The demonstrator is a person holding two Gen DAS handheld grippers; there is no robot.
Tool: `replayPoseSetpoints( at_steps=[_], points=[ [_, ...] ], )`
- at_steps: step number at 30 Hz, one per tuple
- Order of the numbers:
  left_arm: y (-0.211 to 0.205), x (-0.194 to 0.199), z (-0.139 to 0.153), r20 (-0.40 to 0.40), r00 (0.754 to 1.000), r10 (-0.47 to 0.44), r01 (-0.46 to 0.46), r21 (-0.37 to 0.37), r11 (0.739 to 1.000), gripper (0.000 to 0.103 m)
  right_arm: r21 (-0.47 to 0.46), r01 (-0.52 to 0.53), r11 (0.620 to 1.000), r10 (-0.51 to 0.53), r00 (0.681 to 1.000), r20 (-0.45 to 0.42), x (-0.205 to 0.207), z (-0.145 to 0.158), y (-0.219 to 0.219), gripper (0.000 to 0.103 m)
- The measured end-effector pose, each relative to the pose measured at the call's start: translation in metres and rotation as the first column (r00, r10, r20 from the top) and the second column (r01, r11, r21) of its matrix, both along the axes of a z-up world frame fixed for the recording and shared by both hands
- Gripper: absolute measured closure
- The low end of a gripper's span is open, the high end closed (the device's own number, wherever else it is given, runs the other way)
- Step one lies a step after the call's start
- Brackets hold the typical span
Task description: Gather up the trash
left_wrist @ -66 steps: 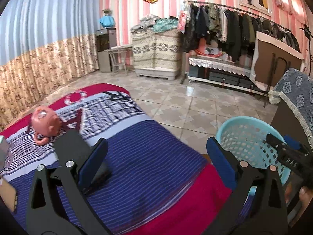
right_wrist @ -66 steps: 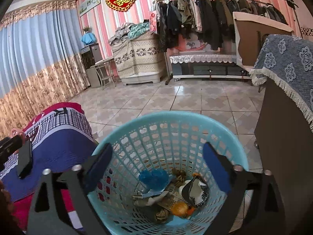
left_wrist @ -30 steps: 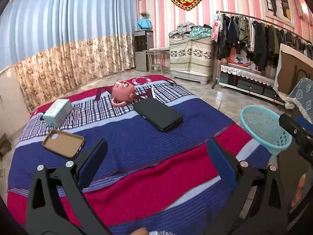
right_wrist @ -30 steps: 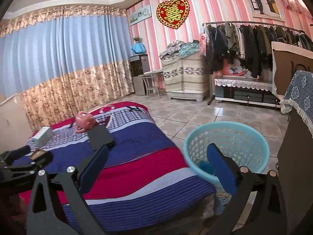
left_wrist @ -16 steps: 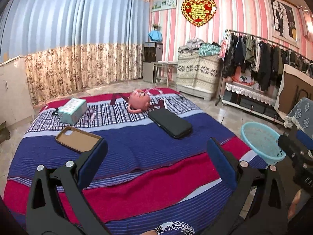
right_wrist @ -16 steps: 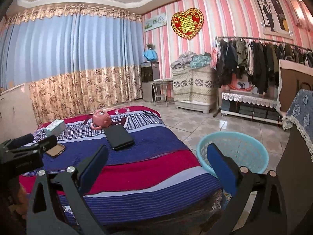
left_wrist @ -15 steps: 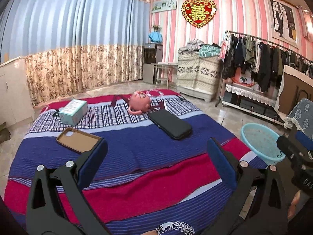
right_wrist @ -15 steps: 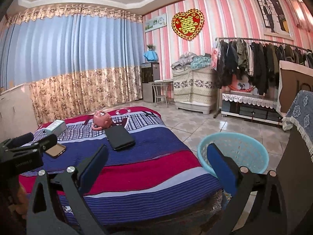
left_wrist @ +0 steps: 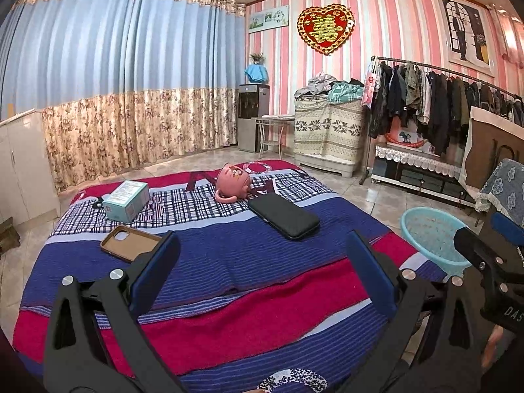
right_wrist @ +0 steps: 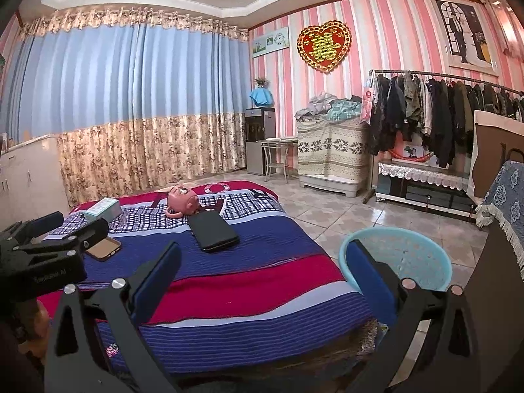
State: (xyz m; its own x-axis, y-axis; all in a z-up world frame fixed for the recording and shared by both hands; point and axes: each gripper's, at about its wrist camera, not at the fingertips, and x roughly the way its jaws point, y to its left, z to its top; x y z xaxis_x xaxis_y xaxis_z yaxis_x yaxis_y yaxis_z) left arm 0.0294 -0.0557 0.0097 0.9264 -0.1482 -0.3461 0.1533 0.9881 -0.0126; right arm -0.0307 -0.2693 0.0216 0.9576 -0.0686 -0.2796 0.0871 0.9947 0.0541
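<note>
Both tongs stand wide apart and hold nothing: the left gripper and the right gripper hang above the near edge of the bed, touching nothing. The woven blanket is ribbed, striped blue and red. On it lie a flat black case, a tan phone case, a small teal box and a round pink pot. The perforated turquoise plastic basket sits on the tiles off the bed's right corner. Since 2.2 seconds ago both grippers have pulled back from the basket, so the whole bed shows.

A bedroom with pink-striped walls and blue curtains.
A clothes rack stood over the tiled floor.
</note>
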Motion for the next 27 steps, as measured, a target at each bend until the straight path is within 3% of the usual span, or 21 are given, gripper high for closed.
replayPoseSetpoints(
  at_steps=[13,27],
  points=[
    [0.0,-0.008,0.002,0.02,1.0,-0.011,0.011,0.01,1.0,0.005,0.0,-0.001,1.0,0.001,1.0,-0.01,0.003,-0.002,0.001,0.005],
    [0.007,-0.004,-0.004,-0.01,1.0,0.007,-0.007,0.008,1.0,0.005,-0.021,-0.01,1.0,0.01,1.0,-0.009,0.005,0.002,0.008,0.005]
  ],
)
